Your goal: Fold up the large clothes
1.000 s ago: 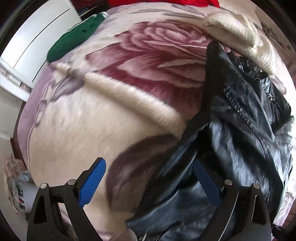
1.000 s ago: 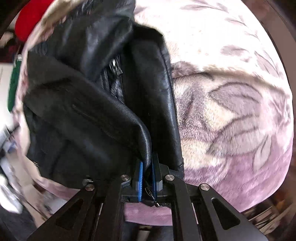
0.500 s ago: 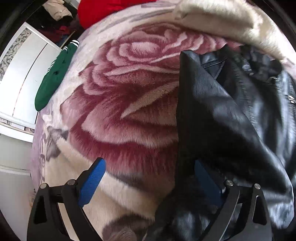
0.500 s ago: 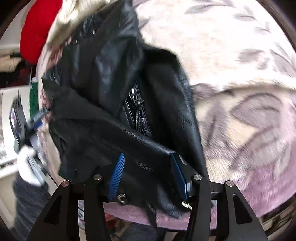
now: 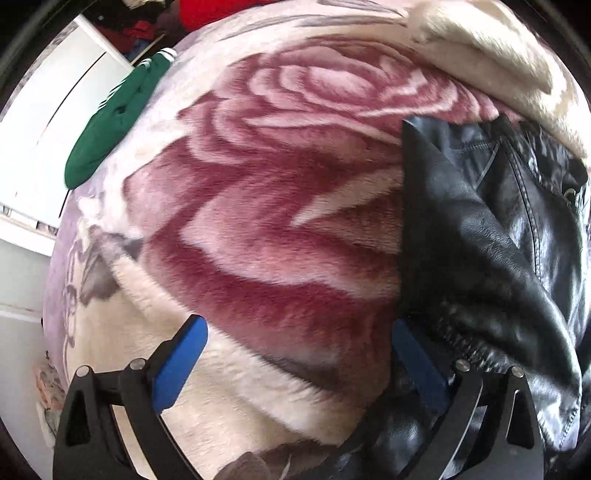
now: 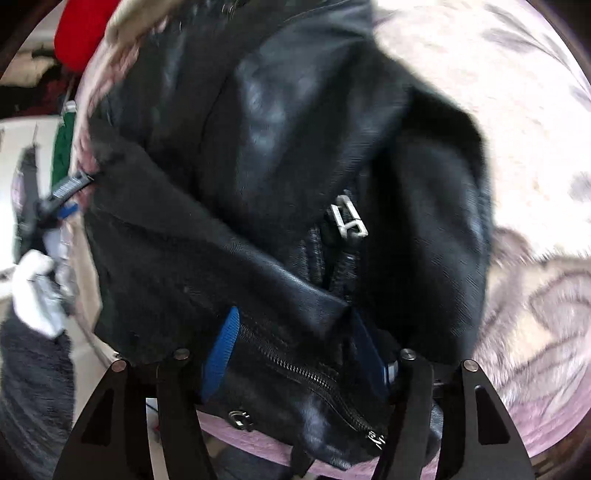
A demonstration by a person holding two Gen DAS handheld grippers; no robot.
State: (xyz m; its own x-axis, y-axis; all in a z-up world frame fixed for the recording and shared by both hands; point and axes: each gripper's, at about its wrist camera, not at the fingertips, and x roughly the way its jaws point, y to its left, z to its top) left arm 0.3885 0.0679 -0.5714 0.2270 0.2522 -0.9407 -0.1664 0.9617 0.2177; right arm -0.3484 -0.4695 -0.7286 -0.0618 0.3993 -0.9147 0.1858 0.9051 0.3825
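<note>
Your left gripper (image 5: pixel 295 365) stands with its fingers (image 5: pixel 181 363) spread as wide as they go, holding nothing. Between them lies only the rose-patterned blanket (image 5: pixel 280 206) that covers the bed. The black leather jacket (image 5: pixel 495 236) lies on that blanket to the right of these fingers; its near edge runs up beside the right-hand finger and behind it, and whether it touches that finger you cannot tell. Far beyond the left-hand finger, a green garment (image 5: pixel 110 122) rests at the blanket's edge, and a cream fleece (image 5: pixel 487 48) lies past the jacket's far end.

Your right gripper (image 6: pixel 295 354) is part open. Its jaws have just been opening and then closed back a little. A zipped fold of the jacket (image 6: pixel 295 184) sits between the two blue fingers (image 6: pixel 221 350), and the picture does not settle whether the pads press on it. Ahead of these fingers the jacket lies heaped, with a silver buckle (image 6: pixel 349 221) just beyond the fingertips. To the left of the jacket a white-gloved hand (image 6: pixel 35 291) and the other gripper show, blurred. Something red (image 6: pixel 81 33) lies at the far left.
</note>
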